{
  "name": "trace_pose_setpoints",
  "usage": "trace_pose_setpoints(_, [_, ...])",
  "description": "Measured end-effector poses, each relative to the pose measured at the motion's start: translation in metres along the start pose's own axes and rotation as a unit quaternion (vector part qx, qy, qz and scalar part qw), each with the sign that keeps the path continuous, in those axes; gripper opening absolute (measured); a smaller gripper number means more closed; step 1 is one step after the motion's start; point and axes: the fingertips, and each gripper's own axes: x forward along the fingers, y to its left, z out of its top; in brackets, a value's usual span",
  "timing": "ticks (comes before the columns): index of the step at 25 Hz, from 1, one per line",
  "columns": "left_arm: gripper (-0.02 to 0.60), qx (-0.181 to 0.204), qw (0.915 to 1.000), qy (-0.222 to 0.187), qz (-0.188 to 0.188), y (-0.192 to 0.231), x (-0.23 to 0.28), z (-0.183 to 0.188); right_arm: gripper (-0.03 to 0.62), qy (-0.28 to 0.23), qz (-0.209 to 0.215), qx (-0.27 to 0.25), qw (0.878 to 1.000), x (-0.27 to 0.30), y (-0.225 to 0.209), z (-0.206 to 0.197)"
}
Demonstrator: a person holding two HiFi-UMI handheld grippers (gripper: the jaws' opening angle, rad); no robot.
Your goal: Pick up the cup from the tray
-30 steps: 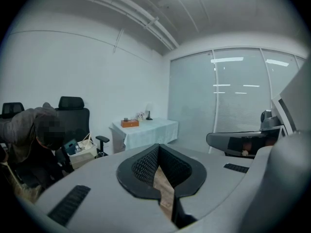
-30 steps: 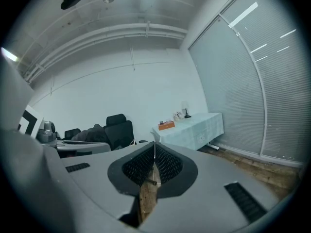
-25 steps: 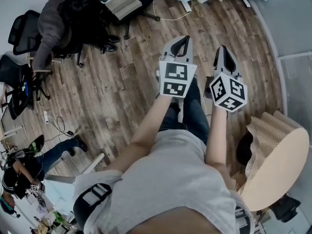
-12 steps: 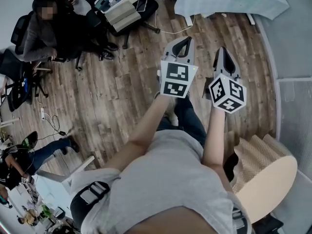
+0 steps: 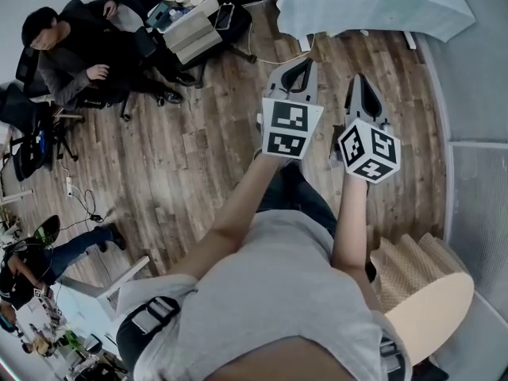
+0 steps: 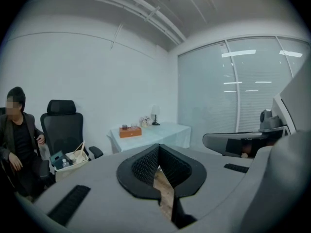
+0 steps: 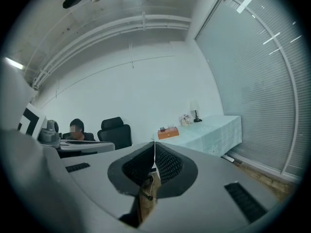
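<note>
This is an office room. Brown wood-plank flooring [image 5: 198, 149] runs beneath several black mesh swivel chairs, one with a tall headrest [image 6: 60, 125], and a person in a dark jacket [image 5: 75, 54] sits in one of them. An open white carton of odds and ends [image 5: 186, 22] rests on another chair. A table draped in a pale green cloth [image 6: 150, 132] stands against the plain white wall [image 6: 97, 72], bearing a small orange box [image 6: 130, 132] and a little table lamp [image 6: 155, 114]. One side is a floor-to-ceiling glass partition with blinds [image 7: 257, 81], and loose cables [image 5: 87, 205] trail across the floor.
</note>
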Motion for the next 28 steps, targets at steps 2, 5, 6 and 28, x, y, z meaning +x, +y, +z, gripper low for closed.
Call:
trace_pose_setpoints(2, [0.006, -0.002, 1.0000, 0.001, 0.005, 0.003, 0.013, 0.002, 0.008, 0.003, 0.003, 0.000, 1.000, 0.012, -0.006, 0.002])
trace_pose_setpoints(5, [0.006, -0.008, 0.9999, 0.005, 0.012, 0.010, 0.031, 0.002, 0.008, 0.011, 0.008, 0.000, 1.000, 0.030, -0.013, -0.001])
trace_pose_setpoints(6, [0.006, -0.010, 0.9998, 0.006, 0.014, 0.014, 0.037, 0.002, 0.008, 0.013, 0.010, 0.000, 1.000, 0.037, -0.014, -0.001])
trace_pose_setpoints(28, [0.006, -0.030, 0.9994, 0.012, 0.012, 0.124, 0.249, 0.048, 0.008, 0.021, 0.010, -0.008, 1.000, 0.270, -0.056, 0.037])
